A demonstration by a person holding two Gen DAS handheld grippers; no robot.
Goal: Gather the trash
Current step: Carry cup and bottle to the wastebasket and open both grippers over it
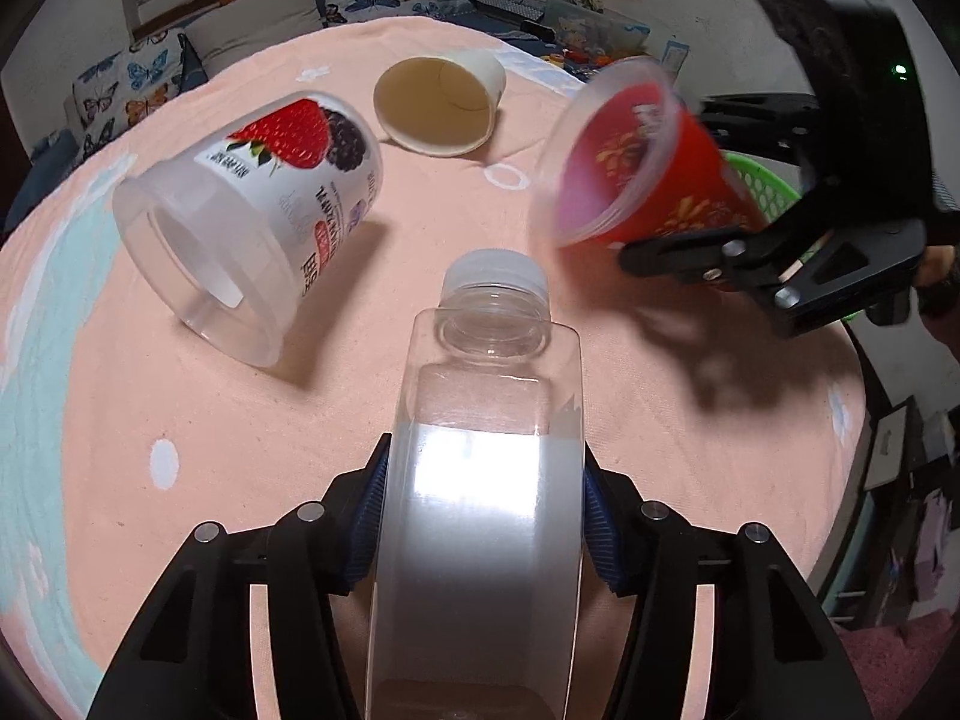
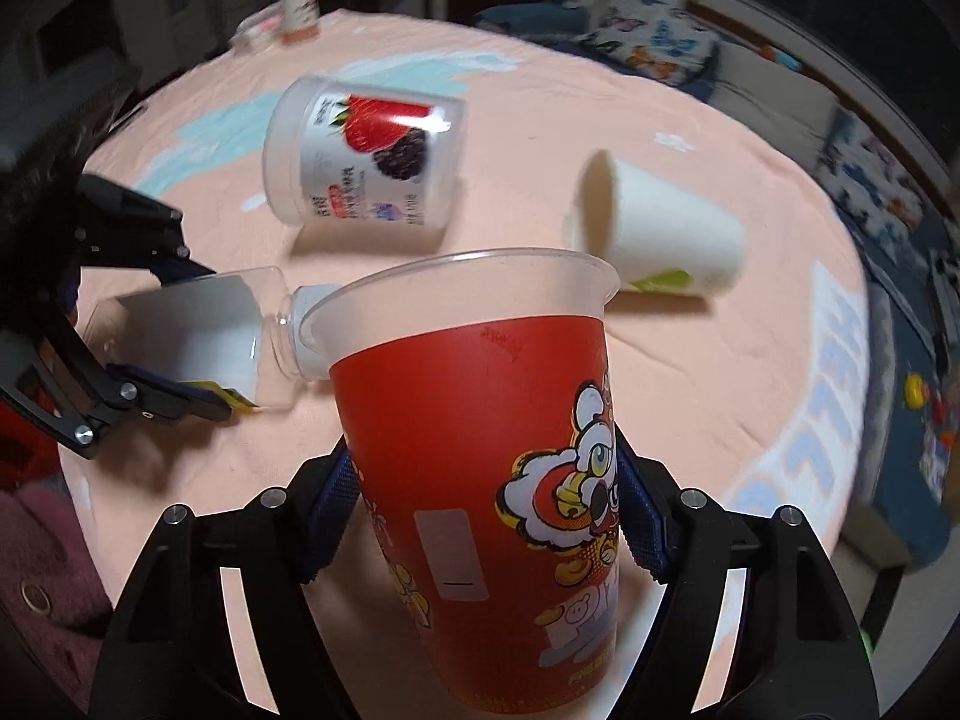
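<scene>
The left tongs [image 1: 483, 516] are clenched on a clear plastic bottle [image 1: 486, 420], blue pads pressing both its flat sides; its long axis runs straight up the middle of the left wrist frame, white cap pointing away toward the upper centre. The right tongs [image 2: 486, 516] grasp a red cup [image 2: 480, 480] by its lower body, its long axis near upright in the right wrist frame and its clear rim pointing to the top. Beyond them, on the pink cloth of the bench [image 1: 180, 420], a berry-printed tub [image 1: 258, 222] lies on its side at centre left, mouth toward the lower left, and a white paper cup [image 1: 441, 102] lies tipped at upper centre. A green basket [image 1: 762, 189] shows behind the red cup.
</scene>
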